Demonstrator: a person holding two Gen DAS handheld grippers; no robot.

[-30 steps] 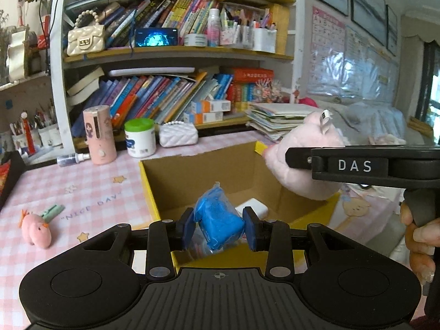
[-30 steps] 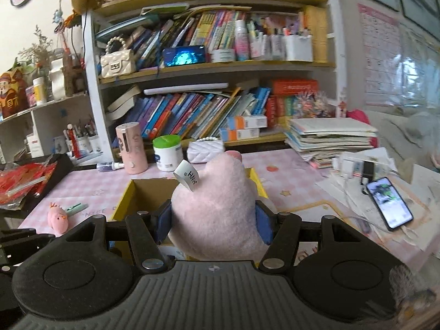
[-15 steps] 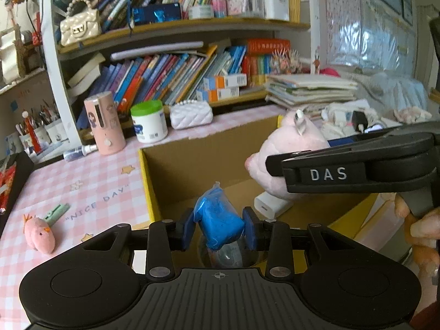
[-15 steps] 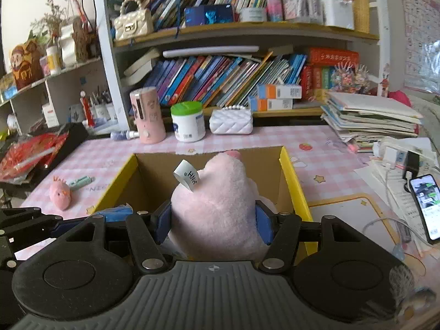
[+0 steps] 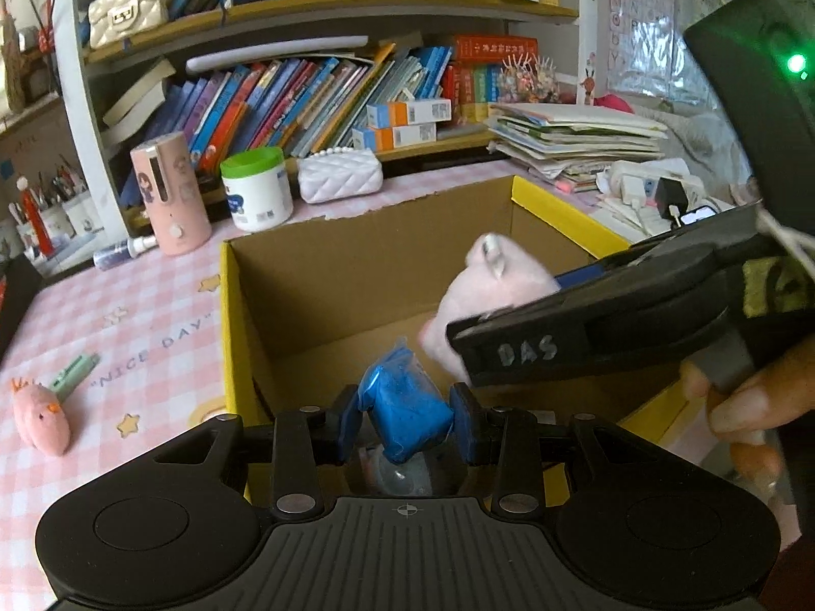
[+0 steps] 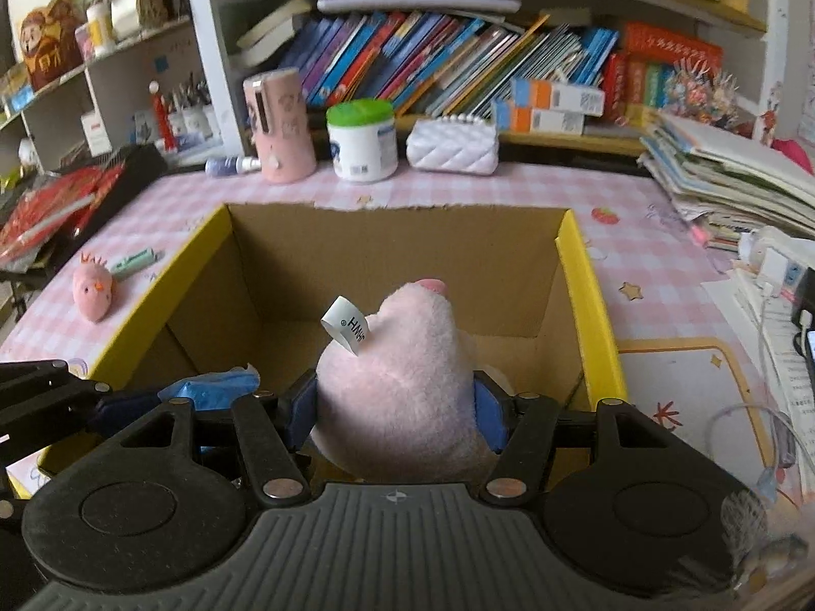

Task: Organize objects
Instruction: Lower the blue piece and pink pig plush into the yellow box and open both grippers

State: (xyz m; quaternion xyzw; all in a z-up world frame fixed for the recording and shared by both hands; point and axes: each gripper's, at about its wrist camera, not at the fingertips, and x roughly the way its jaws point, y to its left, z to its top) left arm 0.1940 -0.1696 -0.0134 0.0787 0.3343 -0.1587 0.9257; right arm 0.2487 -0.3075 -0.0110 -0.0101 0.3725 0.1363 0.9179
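My left gripper (image 5: 405, 422) is shut on a blue packet (image 5: 405, 410) and holds it inside the open cardboard box (image 5: 367, 259) with yellow rims. My right gripper (image 6: 397, 407) is shut on a pink plush toy (image 6: 402, 382) with a white tag, held low inside the same box (image 6: 397, 249). The plush also shows in the left wrist view (image 5: 489, 285), in front of the right gripper's black body. The blue packet shows at the lower left in the right wrist view (image 6: 214, 389).
A small pink chick toy (image 5: 41, 420) and a green clip (image 5: 74, 369) lie on the pink checked tablecloth left of the box. A pink bottle (image 6: 279, 125), a green-lidded jar (image 6: 362, 140) and a white purse (image 6: 453, 146) stand behind it. Papers and chargers (image 6: 728, 188) pile at right.
Both grippers have moved forward and down into the box with their objects. The plush has dropped below the box rim. Both stay shut.
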